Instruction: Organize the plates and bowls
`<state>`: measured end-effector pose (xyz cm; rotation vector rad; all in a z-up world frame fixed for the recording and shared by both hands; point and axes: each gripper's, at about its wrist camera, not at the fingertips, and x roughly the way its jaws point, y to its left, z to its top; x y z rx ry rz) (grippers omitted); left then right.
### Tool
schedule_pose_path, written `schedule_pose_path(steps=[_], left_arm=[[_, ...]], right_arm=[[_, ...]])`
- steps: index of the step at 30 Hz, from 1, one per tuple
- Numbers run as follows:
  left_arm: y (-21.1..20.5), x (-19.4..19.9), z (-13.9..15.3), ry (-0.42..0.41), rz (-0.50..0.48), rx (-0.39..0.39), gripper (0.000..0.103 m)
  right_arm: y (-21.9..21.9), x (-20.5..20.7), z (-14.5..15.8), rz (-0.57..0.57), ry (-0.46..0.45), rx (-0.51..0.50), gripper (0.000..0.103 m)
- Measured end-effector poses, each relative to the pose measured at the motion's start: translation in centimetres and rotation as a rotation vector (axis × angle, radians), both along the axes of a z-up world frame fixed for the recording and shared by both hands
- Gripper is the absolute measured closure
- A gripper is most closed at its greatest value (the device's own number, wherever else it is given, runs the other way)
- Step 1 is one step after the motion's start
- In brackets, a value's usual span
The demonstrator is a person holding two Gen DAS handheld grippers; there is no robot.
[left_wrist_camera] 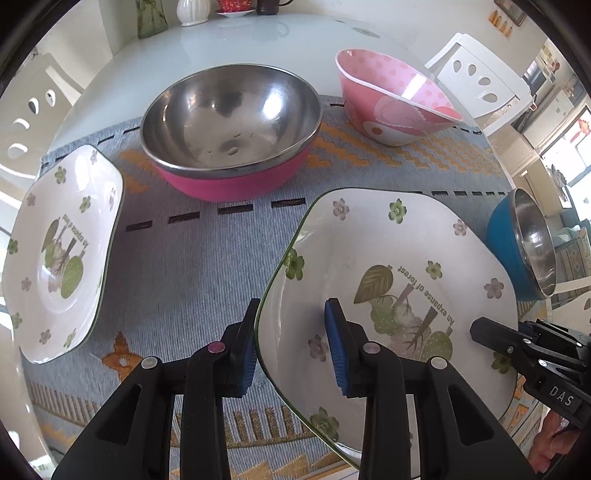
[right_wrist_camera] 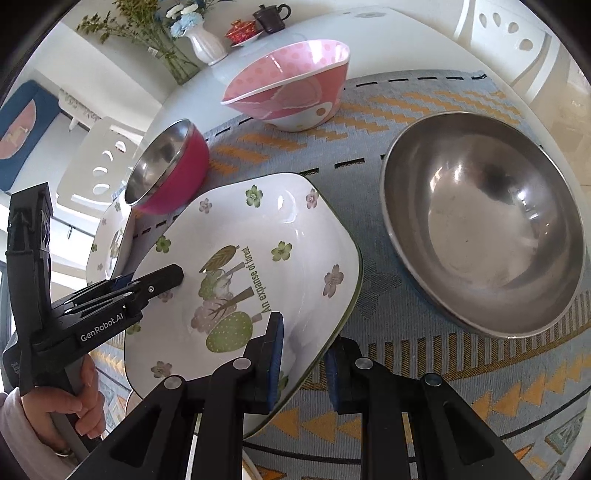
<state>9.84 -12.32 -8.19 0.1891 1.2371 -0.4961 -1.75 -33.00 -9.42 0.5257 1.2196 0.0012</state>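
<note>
Your left gripper [left_wrist_camera: 291,347] straddles the near edge of the floral plate [left_wrist_camera: 399,258], 1 blue pad under the rim and 1 on its face; whether the pads press the rim I cannot tell. Your right gripper [right_wrist_camera: 304,365] brackets the opposite edge of that plate [right_wrist_camera: 258,236] the same way, and its grip is equally unclear. The plate sits tilted above the mat.

Under everything lies a woven blue-grey placemat [left_wrist_camera: 192,266] with orange zigzags and black dashes, spread on a pale glossy table [left_wrist_camera: 258,40].

On the mat stand a steel bowl with a magenta shell [left_wrist_camera: 231,129], a pink dotted bowl [left_wrist_camera: 391,99] beyond it, a steel bowl with a blue shell [left_wrist_camera: 517,251] at the right, and a 2nd floral plate [left_wrist_camera: 62,251] well apart at the left.

At the table's far edge stand a white vase [right_wrist_camera: 205,42] with flowers, a red cup [right_wrist_camera: 242,29] on a saucer and a dark teacup [right_wrist_camera: 271,16]. White chairs [left_wrist_camera: 476,77] with oval cut-outs ring the table.
</note>
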Motion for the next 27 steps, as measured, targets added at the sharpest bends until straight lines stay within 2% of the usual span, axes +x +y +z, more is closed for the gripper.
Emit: schedule_pose_path(steps=[14,27], left_arm=[[1.6,-0.6,1.5,-0.012,0.057,-0.015,0.073],[2.7,-1.8,2.3,-0.036,0.063,-0.023,0.073]], right_arm=[[2.3,-0.2,0.7,0.044,-0.002,0.015,0.083],[3.5,-1.4,2.6,0.077,-0.035,0.004,0.083]])
